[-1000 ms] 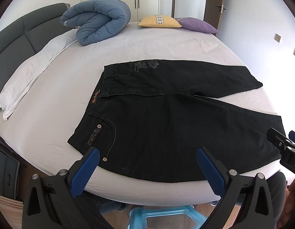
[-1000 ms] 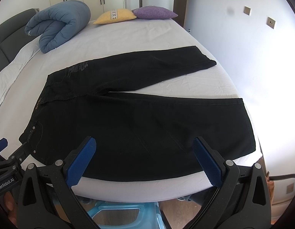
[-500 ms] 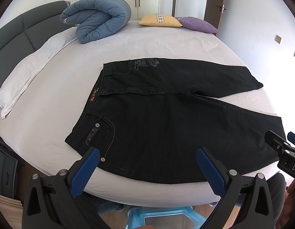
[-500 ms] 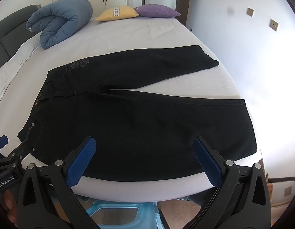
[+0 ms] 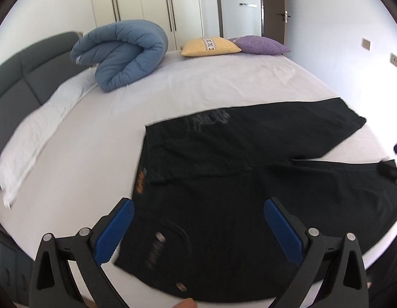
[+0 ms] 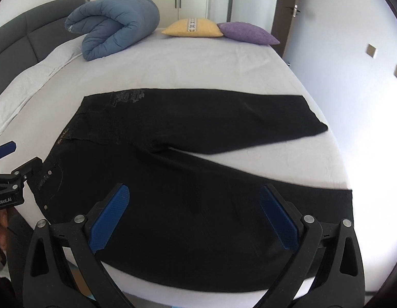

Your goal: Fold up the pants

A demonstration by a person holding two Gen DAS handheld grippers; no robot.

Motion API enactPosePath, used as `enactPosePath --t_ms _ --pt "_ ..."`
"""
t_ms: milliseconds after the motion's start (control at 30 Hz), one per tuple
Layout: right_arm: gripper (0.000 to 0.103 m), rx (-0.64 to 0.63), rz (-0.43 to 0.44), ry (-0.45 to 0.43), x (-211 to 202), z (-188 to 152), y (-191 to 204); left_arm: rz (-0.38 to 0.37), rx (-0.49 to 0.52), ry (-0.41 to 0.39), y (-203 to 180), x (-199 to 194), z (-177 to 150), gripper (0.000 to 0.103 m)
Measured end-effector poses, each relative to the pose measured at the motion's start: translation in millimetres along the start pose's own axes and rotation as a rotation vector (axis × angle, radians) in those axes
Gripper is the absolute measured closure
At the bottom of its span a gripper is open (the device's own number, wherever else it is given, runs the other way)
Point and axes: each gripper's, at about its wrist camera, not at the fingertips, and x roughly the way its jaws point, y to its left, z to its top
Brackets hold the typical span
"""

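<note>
Black pants (image 5: 236,179) lie flat on the white bed (image 5: 198,82), waist to the left, legs spread apart to the right. They also show in the right wrist view (image 6: 198,179). My left gripper (image 5: 198,228) is open over the near pocket and waist corner. My right gripper (image 6: 194,215) is open over the near leg. Neither holds anything. The left gripper also shows at the left edge of the right wrist view (image 6: 13,177).
A rolled blue duvet (image 5: 121,54), a yellow pillow (image 5: 211,47) and a purple pillow (image 5: 260,46) lie at the far side. White pillows (image 5: 39,133) line the grey headboard (image 5: 23,77) on the left. The bed's front edge is just below the grippers.
Both grippers have moved forward and lower over the pants, from off the bed's front edge. The jaws stay open. The pants have not moved.
</note>
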Motion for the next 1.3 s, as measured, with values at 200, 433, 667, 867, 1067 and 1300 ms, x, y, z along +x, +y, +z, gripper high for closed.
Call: enactPosePath --t_ms 200,433,667,867,1067,1300 --pt "0.0 -0.059 0.071 -0.08 48.1 73.6 -11.0 0.031 0.065 -0.027 25.8 47.3 39.2 0.0" --pt "0.0 -0.262 0.151 -0.064 128.5 143.3 -1.0 0.056 0.033 0.002 57.7 121.9 99.1 0.0" --pt "0.0 -0.407 0.262 -0.057 184.8 163.2 13.2 -0.159 0.289 0.14 49.2 225.5 162.8 0.0" --pt "0.027 -0.433 0.327 -0.026 221.6 172.9 12.6 -0.281 0.375 0.25 55.9 291.7 185.1 0.012" --pt "0.046 -0.433 0.39 0.017 260.0 185.8 12.3 -0.323 0.469 0.375 45.9 336.6 169.9 0.012" --pt "0.06 -0.493 0.416 0.048 285.9 199.6 28.0 -0.387 0.453 0.465 47.6 354.9 155.2 0.023"
